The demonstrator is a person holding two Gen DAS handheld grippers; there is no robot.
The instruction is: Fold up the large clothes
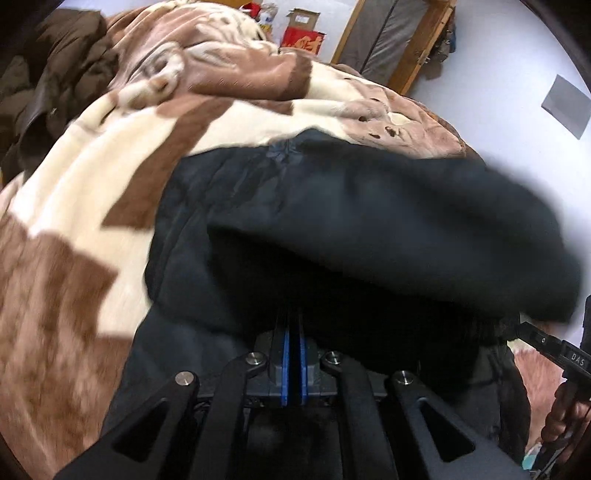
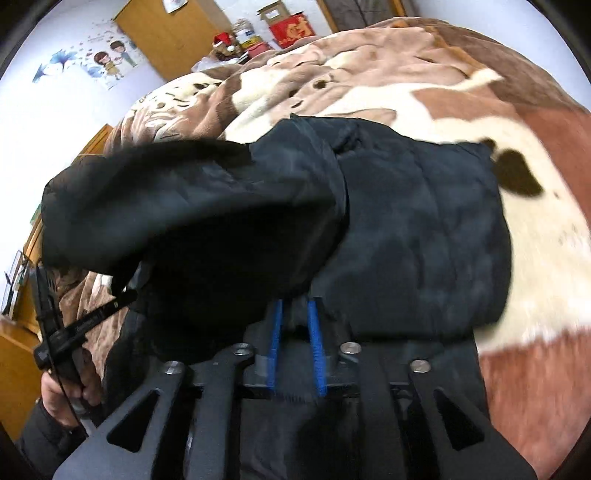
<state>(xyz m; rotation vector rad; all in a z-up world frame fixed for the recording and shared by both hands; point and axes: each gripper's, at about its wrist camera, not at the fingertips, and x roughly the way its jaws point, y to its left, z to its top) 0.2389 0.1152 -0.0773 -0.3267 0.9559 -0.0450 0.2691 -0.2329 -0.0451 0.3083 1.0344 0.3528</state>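
A large black padded jacket (image 1: 332,206) lies on a brown and cream blanket (image 1: 92,192) on a bed. It also shows in the right wrist view (image 2: 406,229). My left gripper (image 1: 292,314) is shut on a lifted fold of the jacket, its blue pads (image 1: 285,354) pressed close together, tips hidden under cloth. My right gripper (image 2: 295,306) is shut on the jacket's near edge, with black cloth between its blue pads (image 2: 316,343). A blurred raised flap (image 2: 166,206) hangs between the two grippers. The other gripper shows at each view's edge (image 1: 554,350) (image 2: 74,328).
The blanket (image 2: 535,221) covers the bed all around the jacket. A dark brown coat (image 1: 55,85) lies at the far left. Red boxes (image 2: 291,29), a wooden wardrobe (image 2: 166,33) and a white wall stand beyond the bed.
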